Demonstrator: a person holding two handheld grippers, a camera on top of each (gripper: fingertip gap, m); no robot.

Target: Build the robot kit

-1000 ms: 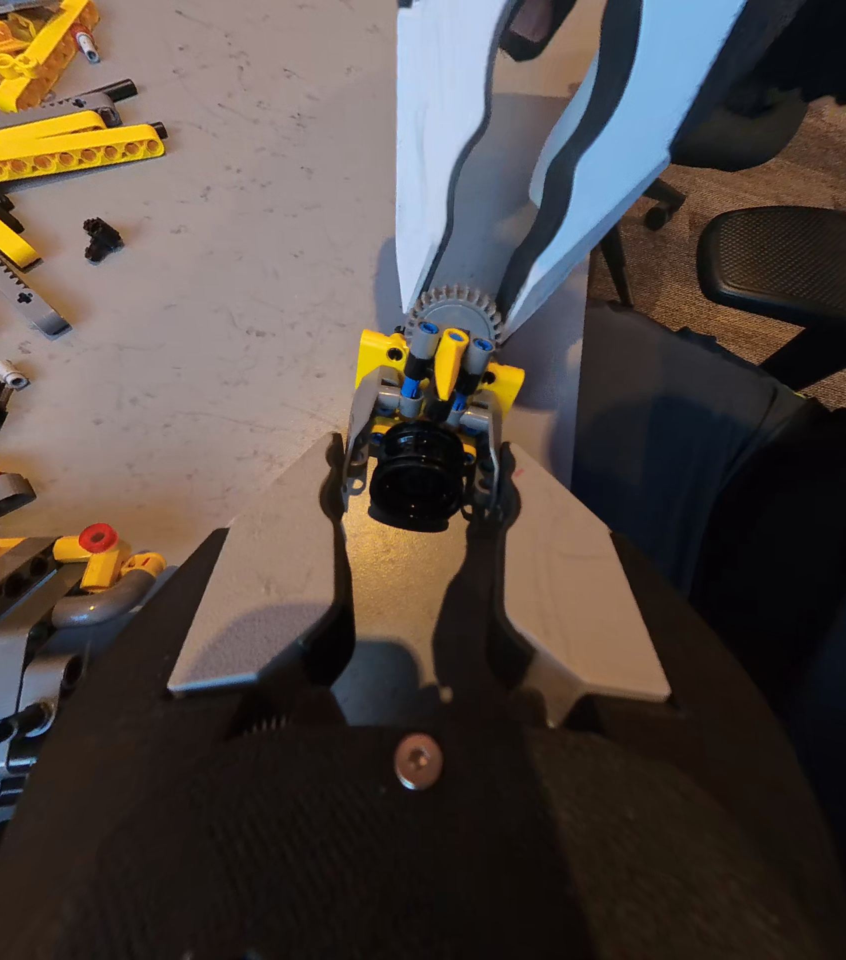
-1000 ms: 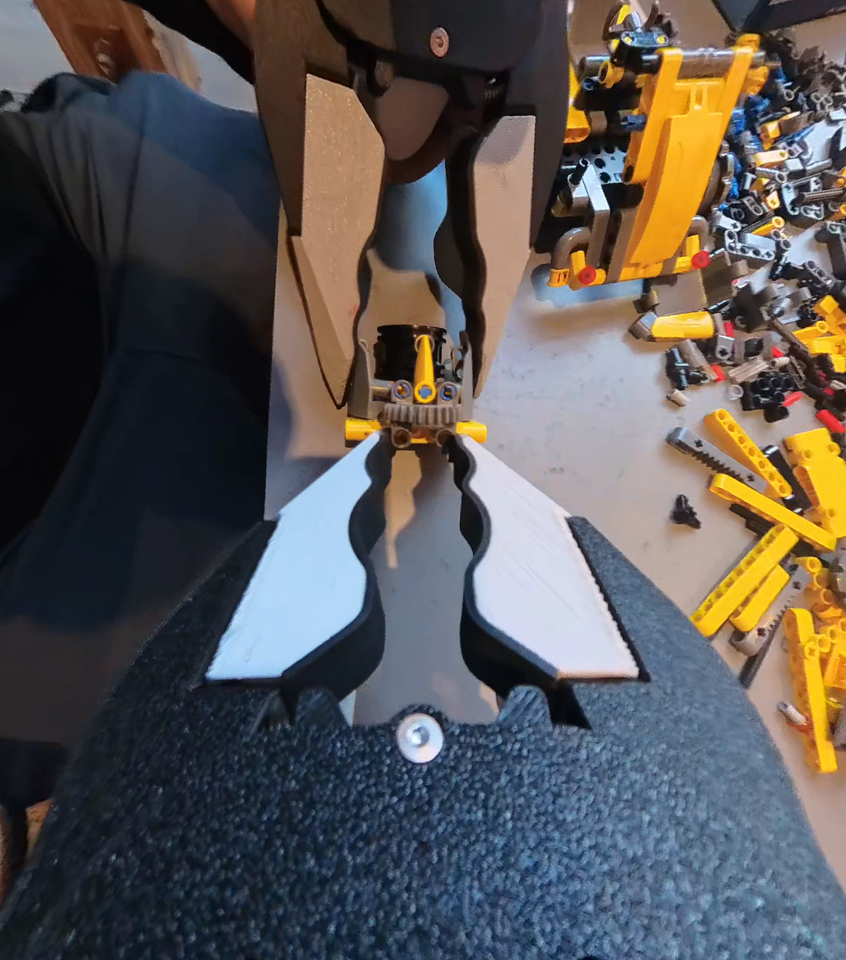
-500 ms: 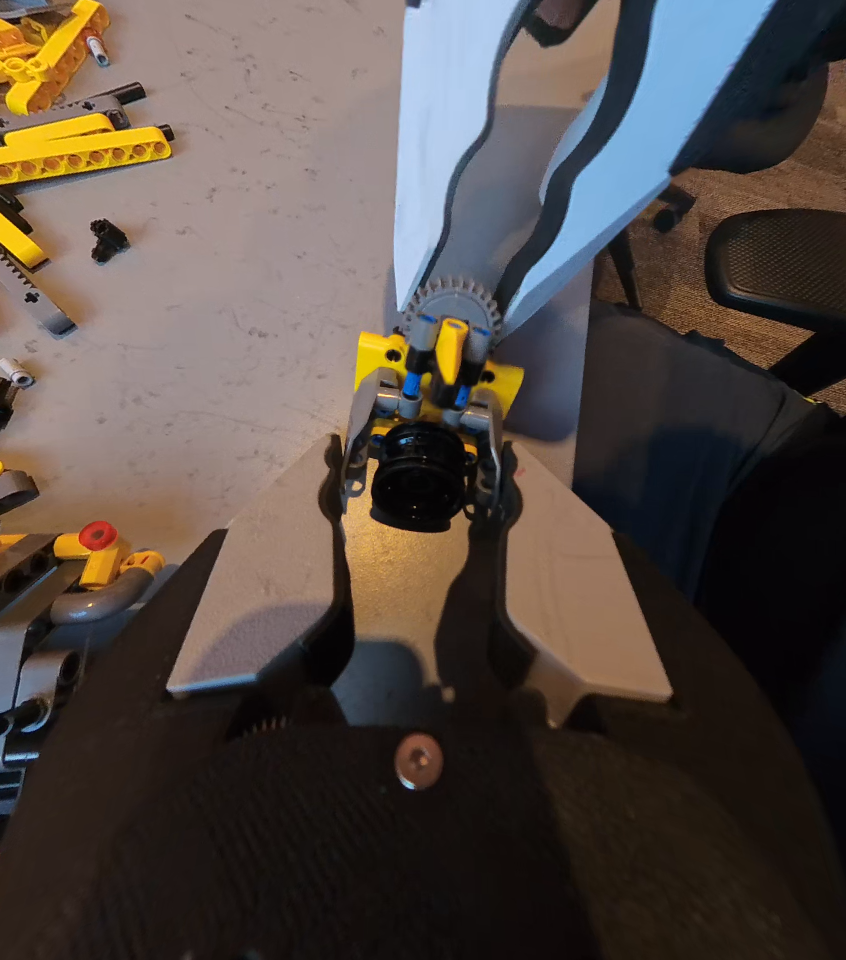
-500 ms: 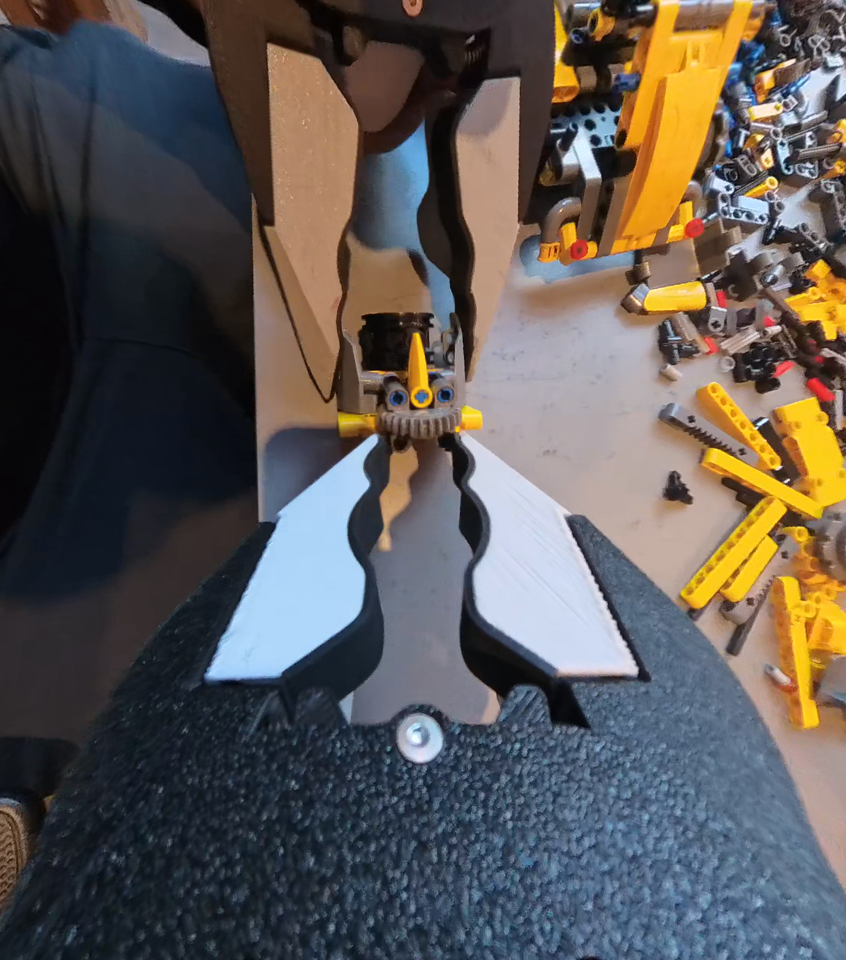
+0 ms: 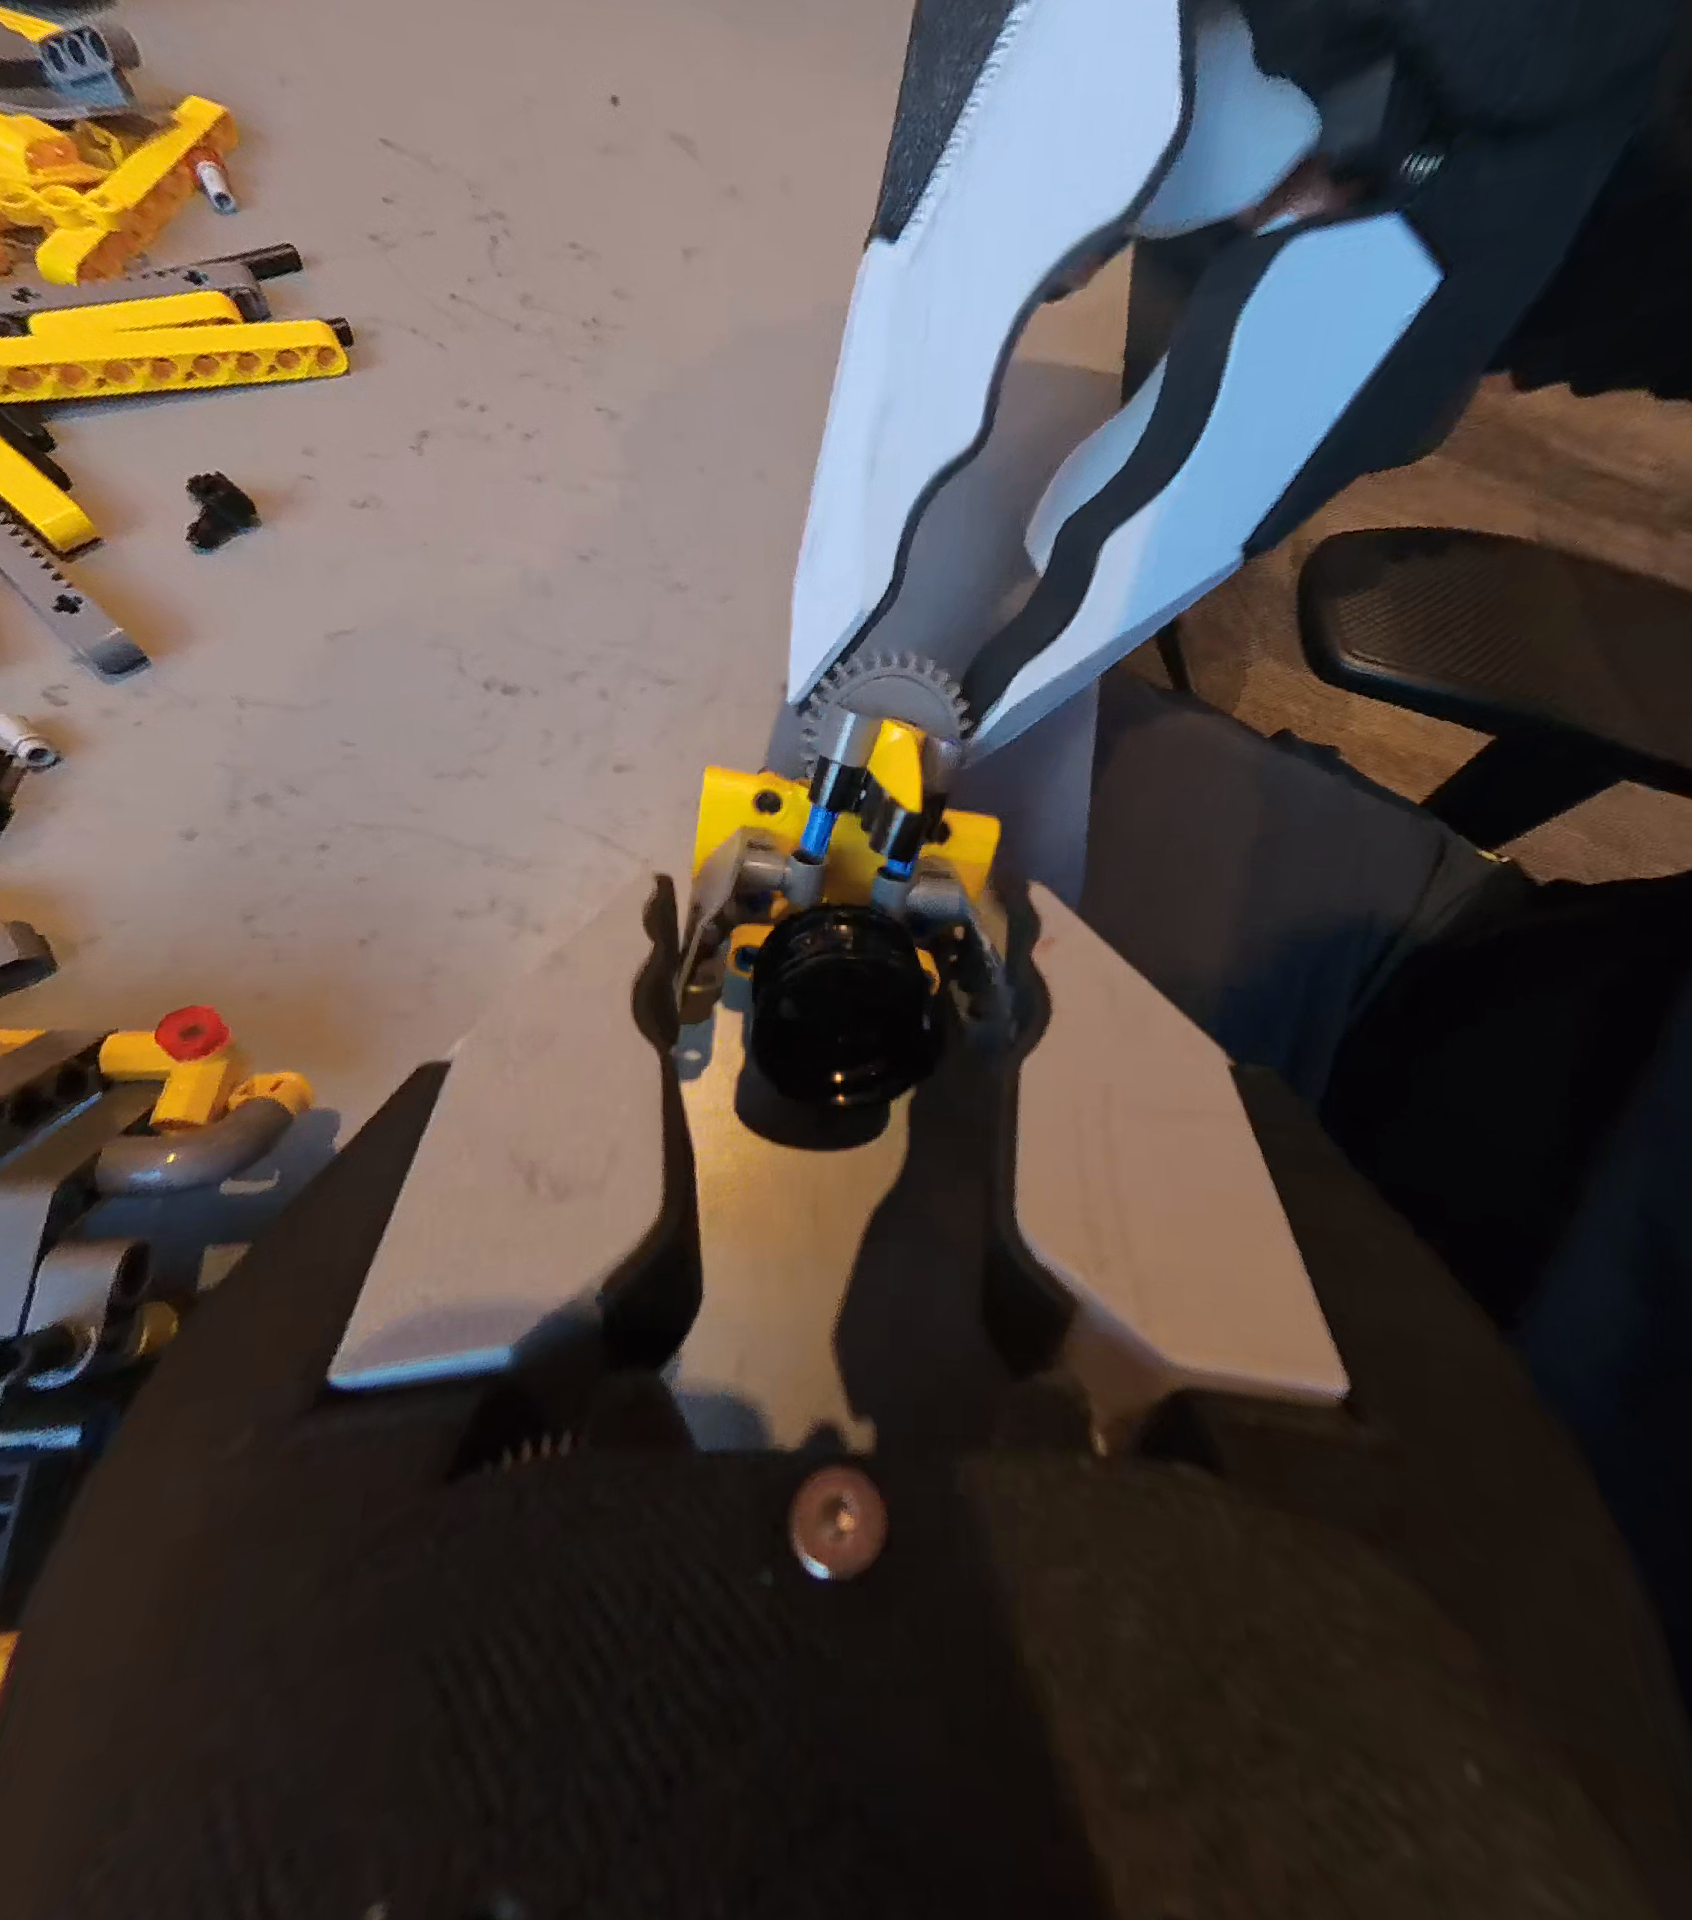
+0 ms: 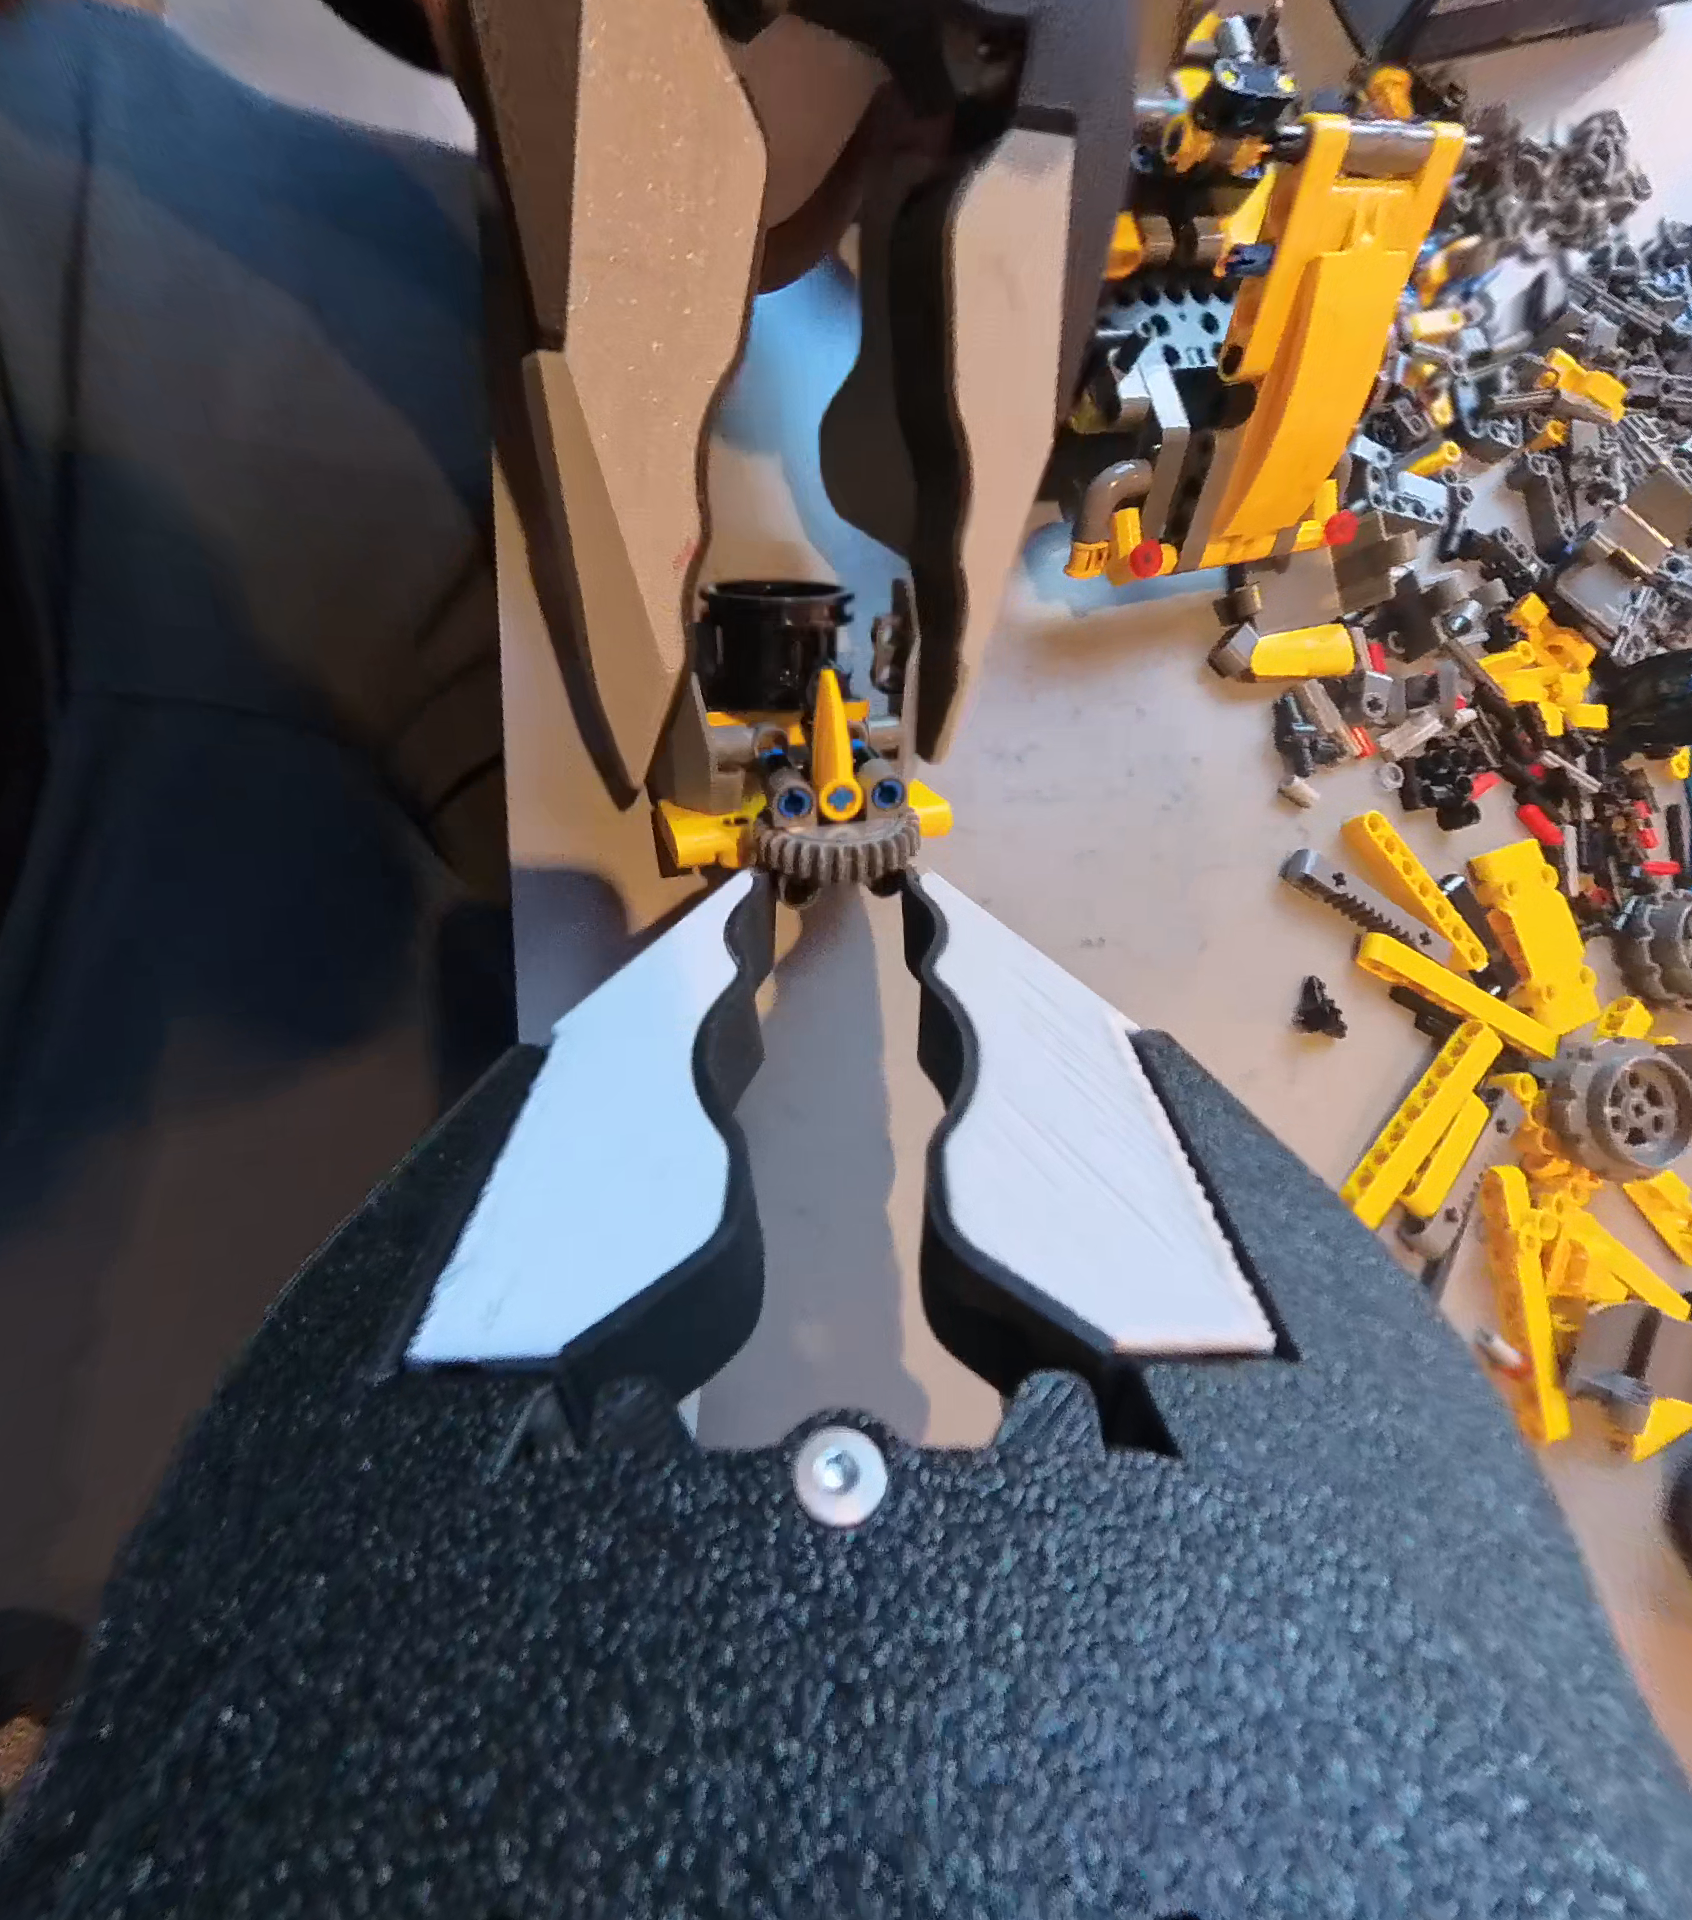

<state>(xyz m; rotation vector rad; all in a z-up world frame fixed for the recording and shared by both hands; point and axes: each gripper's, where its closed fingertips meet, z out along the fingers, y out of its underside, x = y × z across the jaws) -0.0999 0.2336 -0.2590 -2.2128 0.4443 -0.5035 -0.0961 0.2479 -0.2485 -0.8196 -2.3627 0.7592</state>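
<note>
Gripping: left gripper clenched on small yellow-and-grey plastic brick assembly with black wheel hub, at table edge, 12 o'clock of it
Right gripper: fingertips pinch the grey toothed gear
Risk: opposing pulls pop pins; part drops off edge
Loose yellow beams: 10 o'clock

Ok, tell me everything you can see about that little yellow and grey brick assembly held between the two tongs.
The small brick assembly looks like plastic: a yellow beam across, grey side arms, blue pins, a yellow pointed piece, a black wheel hub on one end and a grey toothed gear on the other. The left tongs grip its grey arms; the right tongs pinch the gear. It sits at the table edge.
</note>
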